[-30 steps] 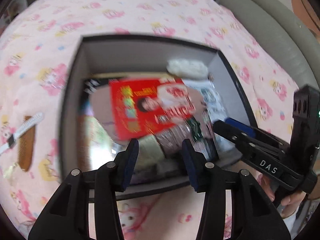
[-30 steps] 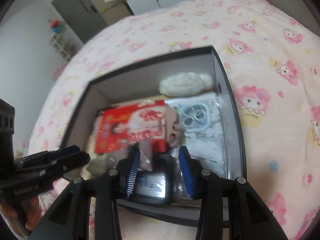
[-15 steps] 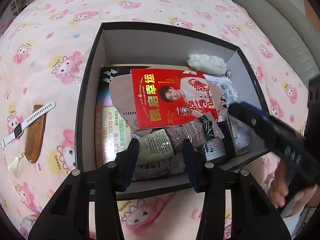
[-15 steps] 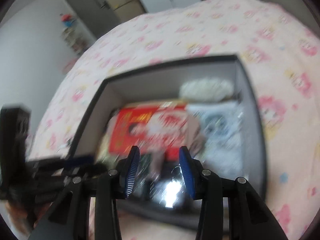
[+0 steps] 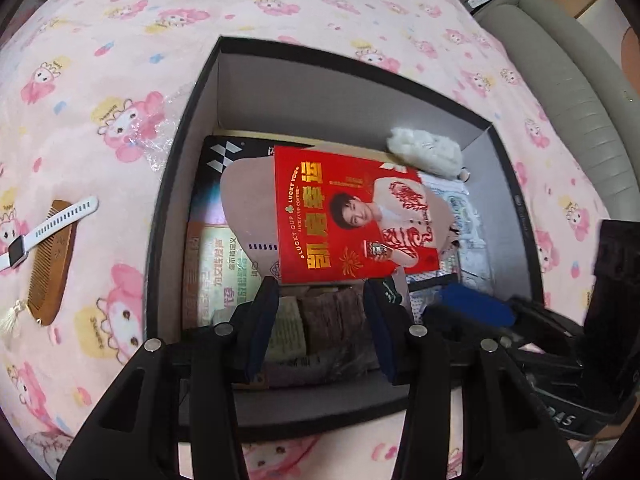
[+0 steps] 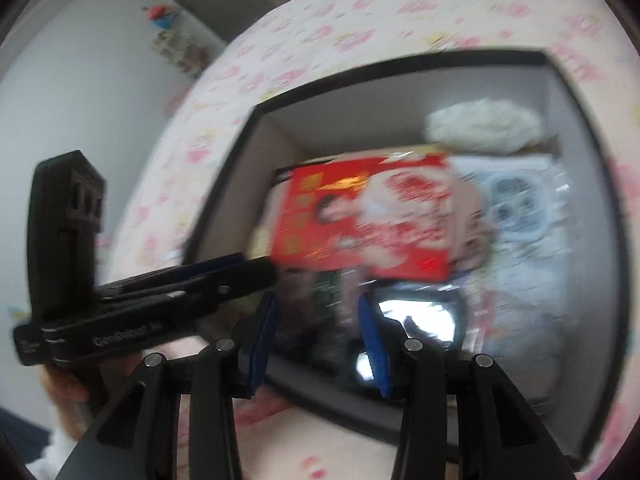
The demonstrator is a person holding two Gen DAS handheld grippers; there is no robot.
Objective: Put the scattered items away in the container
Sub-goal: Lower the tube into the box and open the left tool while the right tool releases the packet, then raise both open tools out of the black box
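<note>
A black box (image 5: pixel 182 128) with grey walls sits on the pink bedspread and holds a red coffee packet (image 5: pixel 352 220), booklets, a white fluffy item (image 5: pixel 424 150) and plastic-wrapped goods. My left gripper (image 5: pixel 318 320) is open and empty over the box's near edge. My right gripper (image 6: pixel 316 340) is open and empty over the near edge too; its view is blurred. A wooden comb (image 5: pixel 50 264) and a white smartwatch (image 5: pixel 48 228) lie on the bedspread left of the box. The right gripper shows at lower right in the left wrist view (image 5: pixel 472 312).
A crumpled clear wrapper (image 5: pixel 160 148) lies by the box's left wall. A grey padded sofa edge (image 5: pixel 580 112) runs along the right. Cabinets and a shelf (image 6: pixel 180 52) stand beyond the bed's far side.
The right gripper had a dark shiny packet between its fingers a second ago; that packet now lies in the box. The right gripper has pulled back. The left gripper has drifted slightly.
</note>
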